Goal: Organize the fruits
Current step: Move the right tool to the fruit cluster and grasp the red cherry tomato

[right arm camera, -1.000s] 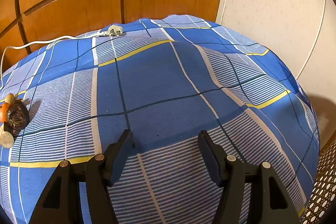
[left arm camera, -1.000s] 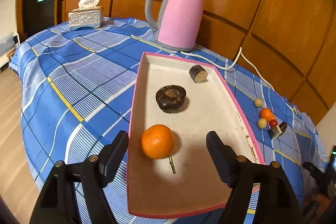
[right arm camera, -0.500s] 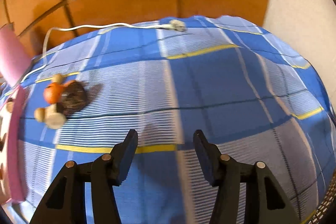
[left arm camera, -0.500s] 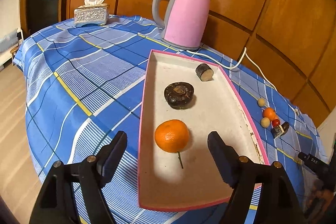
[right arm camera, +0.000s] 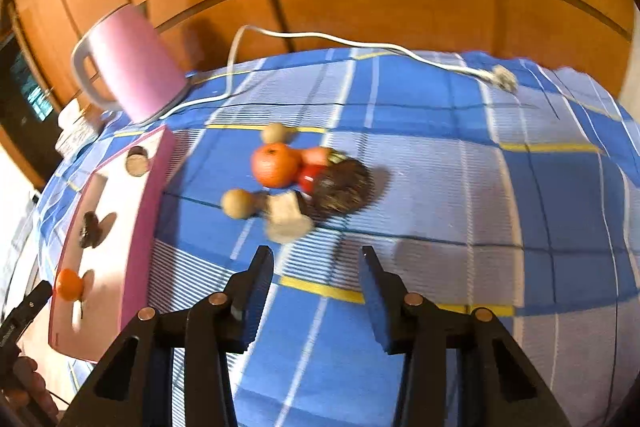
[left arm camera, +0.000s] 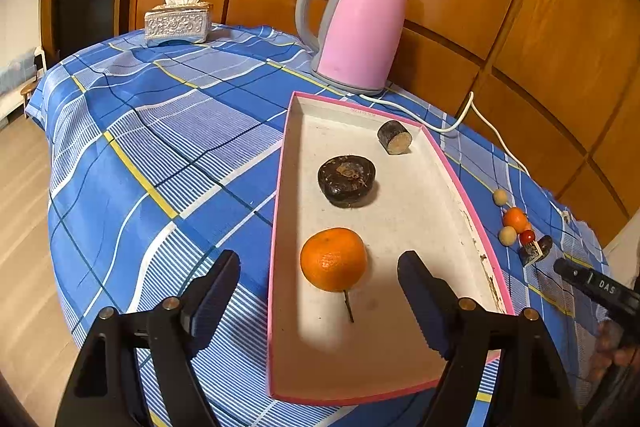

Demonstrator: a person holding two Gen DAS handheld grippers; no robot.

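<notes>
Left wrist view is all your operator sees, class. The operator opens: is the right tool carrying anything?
Observer: No. The right tool has nothing between its jaws, which have just been closing.
Operator: What is it pointed at?
Observer: The fruit cluster on the tablecloth. A pale cut piece lies nearest its tips.
Operator: What is behind that piece?
Observer: A dark, rough-skinned fruit, with an orange fruit beside it.

Black grippers [left arm camera: 319, 283], blue-padded jaws, brass rivets
</notes>
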